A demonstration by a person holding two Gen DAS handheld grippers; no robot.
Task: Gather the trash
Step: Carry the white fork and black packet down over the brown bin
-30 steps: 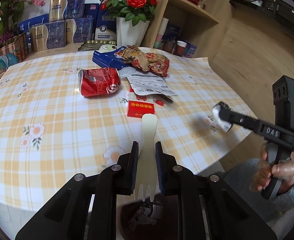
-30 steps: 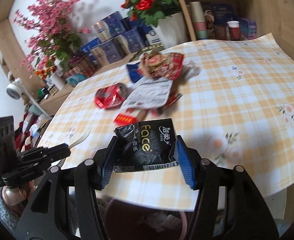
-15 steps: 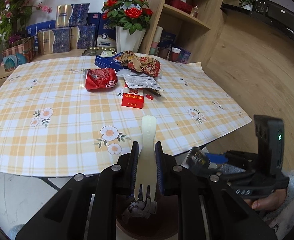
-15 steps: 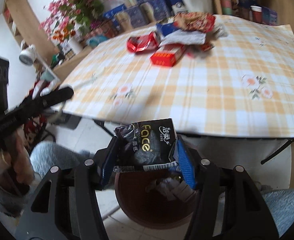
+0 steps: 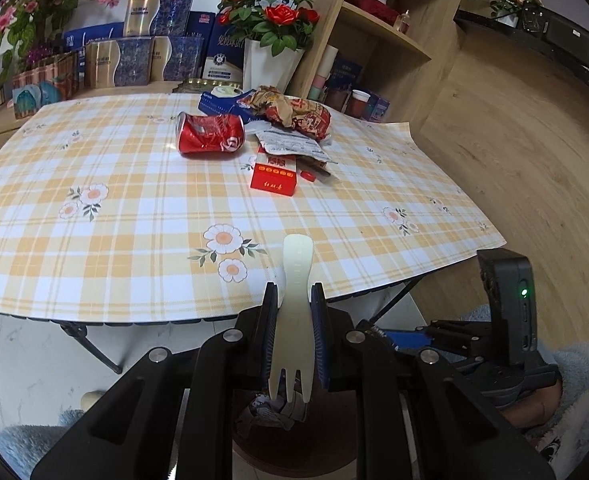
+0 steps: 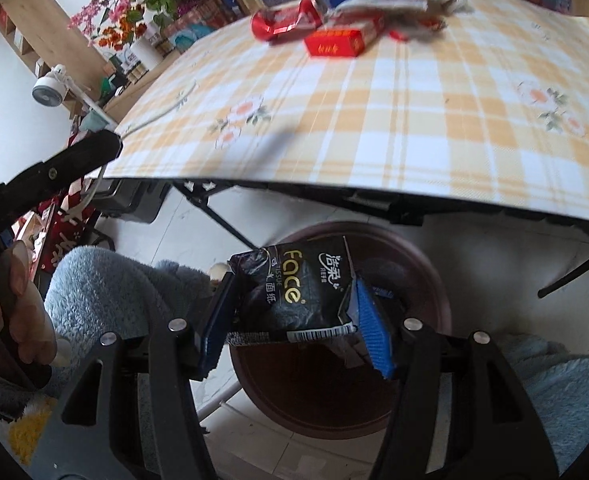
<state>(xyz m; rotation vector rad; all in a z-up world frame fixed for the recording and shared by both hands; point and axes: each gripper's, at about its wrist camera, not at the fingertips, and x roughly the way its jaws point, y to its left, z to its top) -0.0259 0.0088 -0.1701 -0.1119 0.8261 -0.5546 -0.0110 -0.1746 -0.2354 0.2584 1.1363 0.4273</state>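
Right wrist, tissue pack (image 6: 294,292) between opening tool (image 6: 294,320)

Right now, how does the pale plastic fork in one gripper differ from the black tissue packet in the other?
The pale plastic fork is thin, rigid and upright, tines down; the black tissue packet is wide, soft and crumpled. The fork's jaws stand narrow; the packet's stand wide and are opening. Both hang over the brown bin.

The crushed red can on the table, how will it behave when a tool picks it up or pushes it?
The crushed red can lies on its side on the checked tablecloth. Its dented, flattened body probably will not roll far when pushed. It looks empty and thin-walled, so likely light, and it may buckle more under a firm squeeze. Its shiny surface could slip between the pads.
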